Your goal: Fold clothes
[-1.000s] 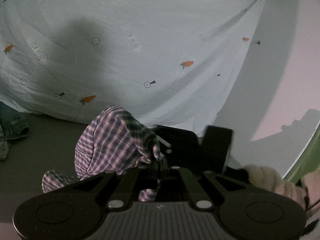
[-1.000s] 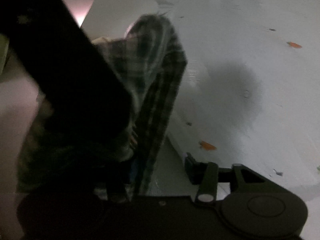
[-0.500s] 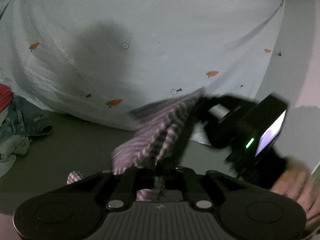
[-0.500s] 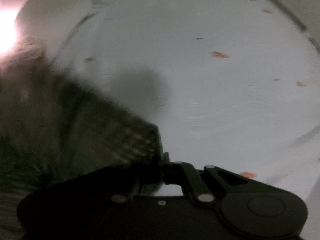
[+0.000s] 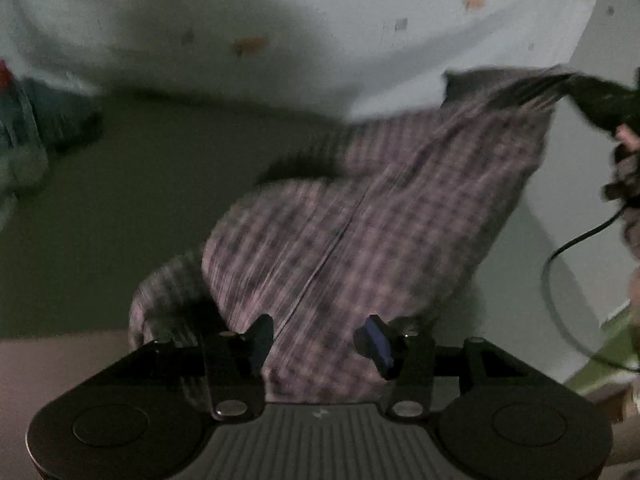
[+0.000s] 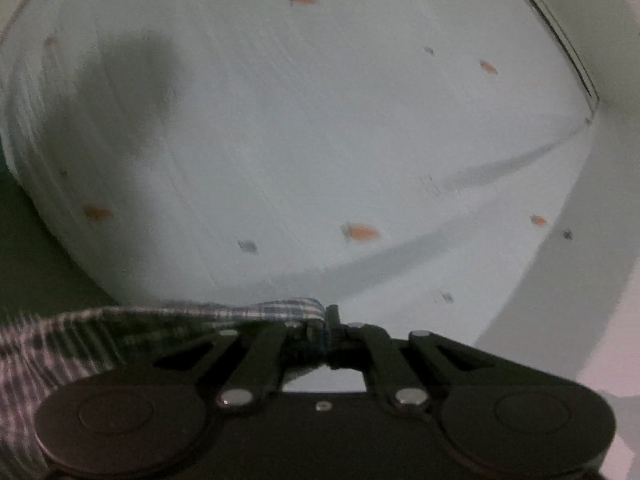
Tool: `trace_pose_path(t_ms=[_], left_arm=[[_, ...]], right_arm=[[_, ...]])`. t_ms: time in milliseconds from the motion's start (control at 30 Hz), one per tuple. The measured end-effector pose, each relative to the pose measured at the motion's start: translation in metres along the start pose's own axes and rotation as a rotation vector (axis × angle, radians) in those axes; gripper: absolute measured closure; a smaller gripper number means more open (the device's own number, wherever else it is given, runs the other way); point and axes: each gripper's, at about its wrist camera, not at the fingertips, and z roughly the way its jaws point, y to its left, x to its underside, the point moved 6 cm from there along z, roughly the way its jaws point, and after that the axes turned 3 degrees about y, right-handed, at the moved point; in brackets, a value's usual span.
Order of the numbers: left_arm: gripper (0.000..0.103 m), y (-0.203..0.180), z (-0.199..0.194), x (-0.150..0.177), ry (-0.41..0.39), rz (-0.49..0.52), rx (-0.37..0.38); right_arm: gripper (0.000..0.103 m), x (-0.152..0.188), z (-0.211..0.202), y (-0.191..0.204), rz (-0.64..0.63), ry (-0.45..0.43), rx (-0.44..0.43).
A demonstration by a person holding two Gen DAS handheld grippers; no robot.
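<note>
The plaid garment (image 5: pixel 360 232), a checked cloth in pink, white and dark lines, hangs stretched across the dark floor (image 5: pixel 132 184) in front of the bed (image 6: pixel 304 128). Its upper right corner is pinched by the right gripper (image 6: pixel 329 322), whose jaws are closed tight on a fold of the plaid hem; from that pinch the cloth trails away to the left of the gripper, blurred. In the left wrist view the same right gripper (image 5: pixel 600 100) shows as a dark shape at the garment's far upper right corner, with a hand (image 5: pixel 628 168) and a black cable (image 5: pixel 560 256) just beside it.

The left gripper (image 5: pixel 320 344) sits at the garment's lower edge. Its jaws have just been opening and now stand apart, with the plaid cloth lying between them; the pads are clear of the fabric on both sides, so nothing is clamped there.

A seam runs diagonally down the garment towards the left gripper. The garment's left edge curls into a loose rounded lobe over the floor. Left of the garment the floor lies open up to a heap of clothes (image 5: pixel 28 136), denim among them, well apart from it. Beyond the garment the bed's carrot-print sheet (image 6: pixel 360 160) lies smooth and wide, its near edge dropping to the floor.
</note>
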Motion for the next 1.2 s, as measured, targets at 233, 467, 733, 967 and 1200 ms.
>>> trace_pose_path(t_ms=[233, 467, 733, 967, 1200], left_arm=[[0.04, 0.004, 0.048, 0.016, 0.176, -0.014, 0.06], [0.029, 0.002, 0.061, 0.024, 0.264, 0.024, 0.043], [0.027, 0.014, 0.06, 0.029, 0.301, -0.01, -0.007], [0.027, 0.019, 0.059, 0.033, 0.32, -0.041, -0.041], [0.027, 0.026, 0.061, 0.03, 0.31, -0.065, -0.054]], right_arm=[[0.088, 0.092, 0.016, -0.003, -0.117, 0.276, 0.005], [0.051, 0.151, -0.002, 0.033, -0.177, 0.388, -0.204], [0.05, 0.129, -0.014, 0.09, -0.211, 0.264, -0.521], [0.047, 0.111, -0.005, 0.098, -0.219, 0.226, -0.488], [0.048, 0.137, 0.017, 0.052, -0.193, 0.39, -0.344]])
